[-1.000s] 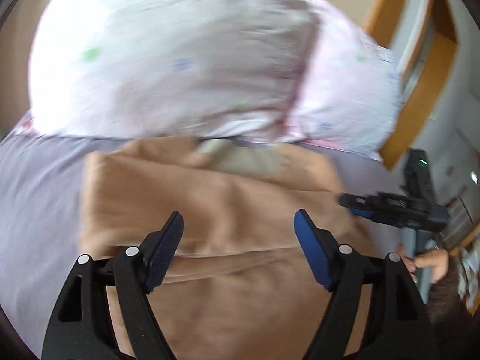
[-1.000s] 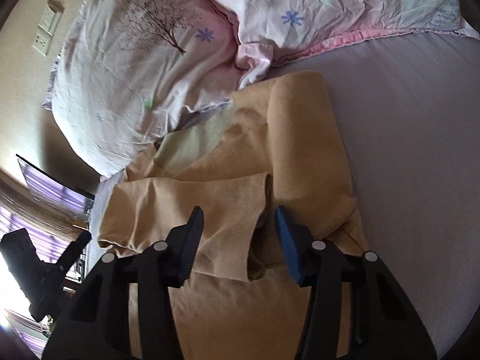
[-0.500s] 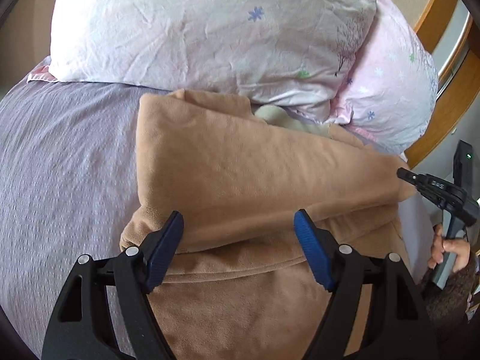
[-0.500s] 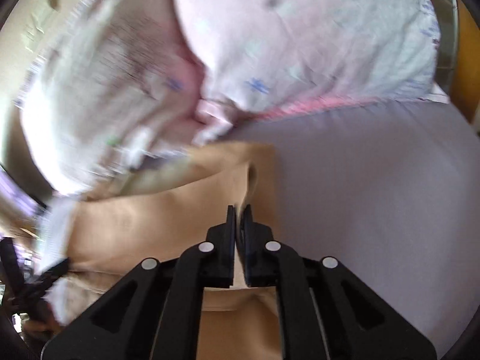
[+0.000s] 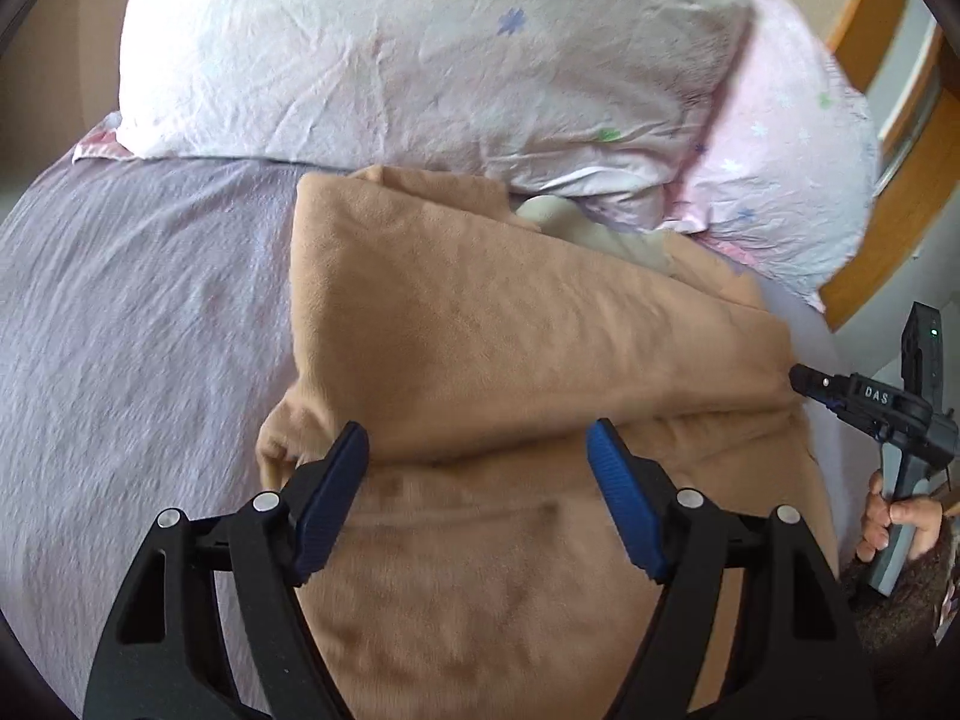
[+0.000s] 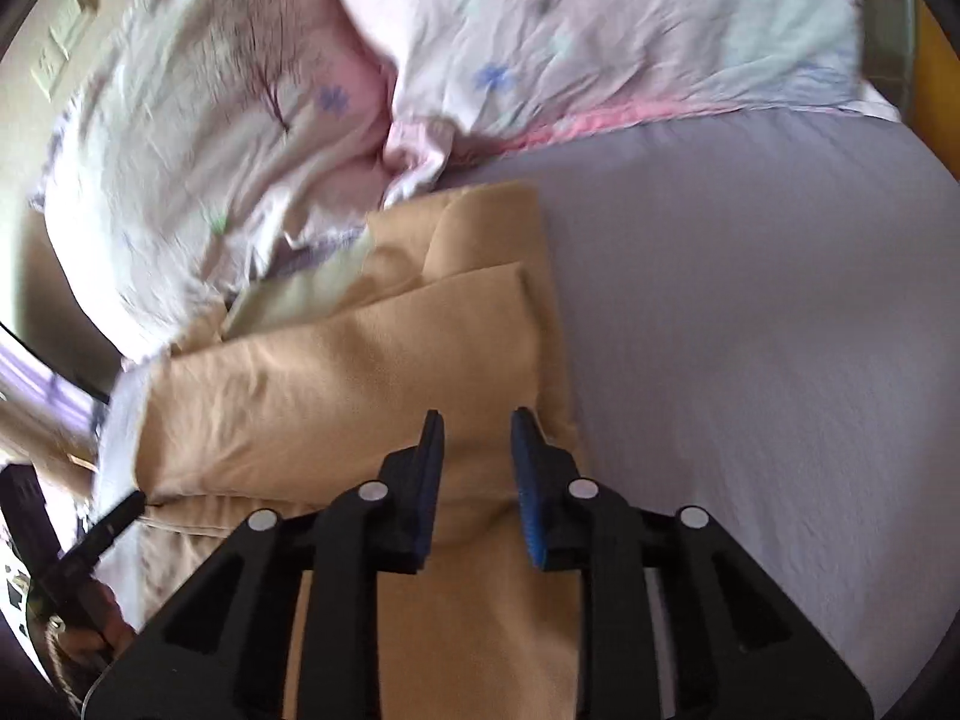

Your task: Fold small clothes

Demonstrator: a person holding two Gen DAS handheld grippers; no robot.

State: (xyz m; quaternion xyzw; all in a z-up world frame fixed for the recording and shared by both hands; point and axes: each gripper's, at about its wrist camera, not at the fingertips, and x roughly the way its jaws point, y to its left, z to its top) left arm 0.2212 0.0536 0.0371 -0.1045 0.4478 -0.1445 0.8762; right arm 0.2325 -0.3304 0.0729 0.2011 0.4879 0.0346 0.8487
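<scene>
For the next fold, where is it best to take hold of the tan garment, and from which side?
Probably the tan garment at its folded corner beside the left hand-held gripper, approached from the bare sheet: there the layers end in a free, raised edge.

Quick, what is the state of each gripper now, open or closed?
Left gripper: open wide, holding nothing, above the tan garment.
Right gripper: partly open, holding nothing.
</scene>
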